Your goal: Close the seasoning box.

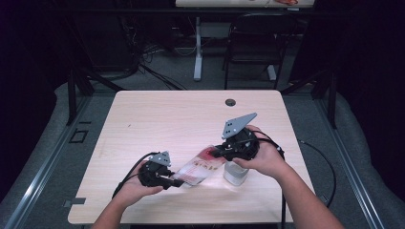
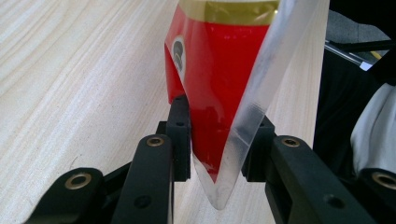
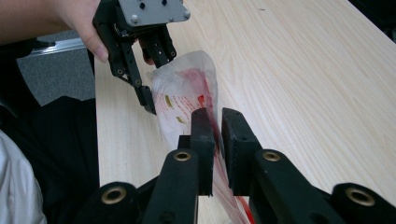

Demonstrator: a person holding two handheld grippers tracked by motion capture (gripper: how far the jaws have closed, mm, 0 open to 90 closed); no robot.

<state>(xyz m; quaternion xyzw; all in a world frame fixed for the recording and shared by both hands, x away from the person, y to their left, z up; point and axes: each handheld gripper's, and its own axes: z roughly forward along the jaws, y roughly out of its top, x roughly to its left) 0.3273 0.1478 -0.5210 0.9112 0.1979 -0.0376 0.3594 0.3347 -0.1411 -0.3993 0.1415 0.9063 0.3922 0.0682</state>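
Left tool point(image 1: 177, 181): I have it low at the worktop's near left, jaws clamped on one end of the bag point(image 1: 198, 168). In the left gripper view the pads pinch the bag's pointed corner point(image 2: 219, 154) from both sides; I judge this end is held as the anchor so the film can be stretched or opened from the other.

Bag: thin clear plastic, glossy and crinkled, with red print and a gold band point(image 2: 229, 10) across it. It hangs between the two tools, raised off the wood, slanting up from left to right. Pulled into a long, flattened wedge; soft, so I expect it to sag or slip if either grip eases.

Right tool point(image 1: 220, 152): held higher, grey plate on top, jaws drawn close together on the bag's upper edge. In the right gripper view the film point(image 3: 187, 93) runs between the two black pads point(image 3: 203, 133); I take this as a pinch.

Jar point(image 1: 235, 172): a small whitish, rounded container, standing on the worktop just under the right hand; what it holds I cannot tell.

Worktop point(image 1: 157, 119): pale wood grain, matt, rounded corners, a cable hole point(image 1: 230, 102) near the far edge.
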